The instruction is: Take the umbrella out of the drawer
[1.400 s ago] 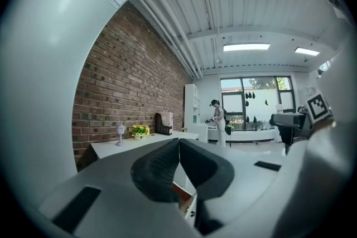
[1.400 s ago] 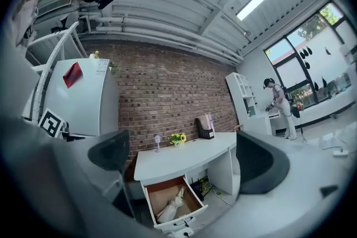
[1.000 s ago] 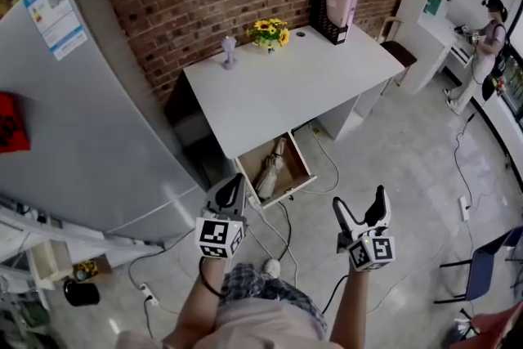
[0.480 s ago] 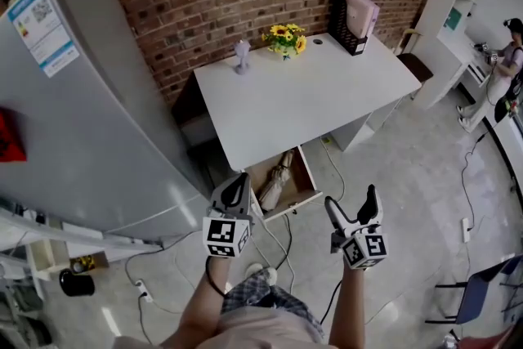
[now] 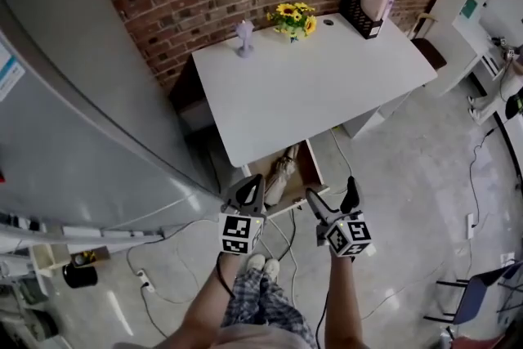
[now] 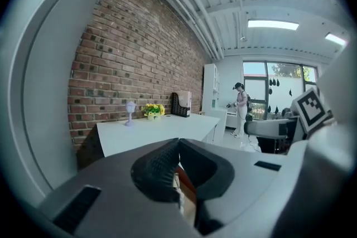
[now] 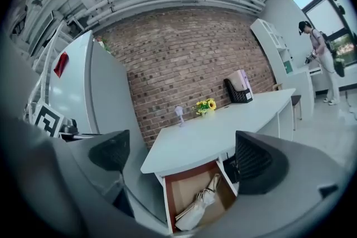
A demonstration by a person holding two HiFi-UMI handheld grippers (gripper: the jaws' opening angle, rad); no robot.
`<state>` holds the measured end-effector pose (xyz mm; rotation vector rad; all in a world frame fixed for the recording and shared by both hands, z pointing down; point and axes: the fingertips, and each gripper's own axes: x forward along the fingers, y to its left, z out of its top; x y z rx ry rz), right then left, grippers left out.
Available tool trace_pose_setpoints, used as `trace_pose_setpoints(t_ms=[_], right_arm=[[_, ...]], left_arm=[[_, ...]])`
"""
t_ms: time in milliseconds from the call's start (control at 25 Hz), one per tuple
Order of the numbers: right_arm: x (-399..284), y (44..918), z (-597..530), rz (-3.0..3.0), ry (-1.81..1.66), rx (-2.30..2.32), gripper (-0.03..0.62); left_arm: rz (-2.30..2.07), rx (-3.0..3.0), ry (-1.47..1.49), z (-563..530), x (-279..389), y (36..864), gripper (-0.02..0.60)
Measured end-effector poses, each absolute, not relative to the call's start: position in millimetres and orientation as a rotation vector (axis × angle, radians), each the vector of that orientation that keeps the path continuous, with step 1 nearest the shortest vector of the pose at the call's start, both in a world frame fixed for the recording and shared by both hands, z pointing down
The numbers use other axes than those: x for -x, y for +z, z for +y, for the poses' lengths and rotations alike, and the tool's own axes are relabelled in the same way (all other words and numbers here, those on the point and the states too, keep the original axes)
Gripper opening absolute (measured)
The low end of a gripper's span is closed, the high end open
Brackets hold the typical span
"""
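Folded beige fabric umbrella (image 5: 279, 174) in the pulled-out brown wooden drawer (image 5: 314, 168) under the white desk (image 5: 310, 86), not yet touched.

Likely light; soft and slippery in the cloth folds, stiff only along the shaft, so best pinched across the bundled middle or at the handle end rather than on loose fabric. Pale cream, rolled slim, lying slantwise on the drawer's floor. Left gripper (image 5: 249, 190) with jaws pressed together on nothing; right gripper (image 5: 331, 196) spread wide and empty, aimed at the drawer, both near its front edge and apart from the umbrella.
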<state>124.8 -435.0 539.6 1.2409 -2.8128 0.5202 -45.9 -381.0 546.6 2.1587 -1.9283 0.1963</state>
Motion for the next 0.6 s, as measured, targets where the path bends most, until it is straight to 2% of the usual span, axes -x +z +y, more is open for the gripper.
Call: trace_pose_setpoints(t_ms=[600], right_arm=[[-39,752,-496,-2.610,0.904,-1.090,0.581]], left_arm=[[-1.778,-1.909,0.294,-432,59,746,0.026]])
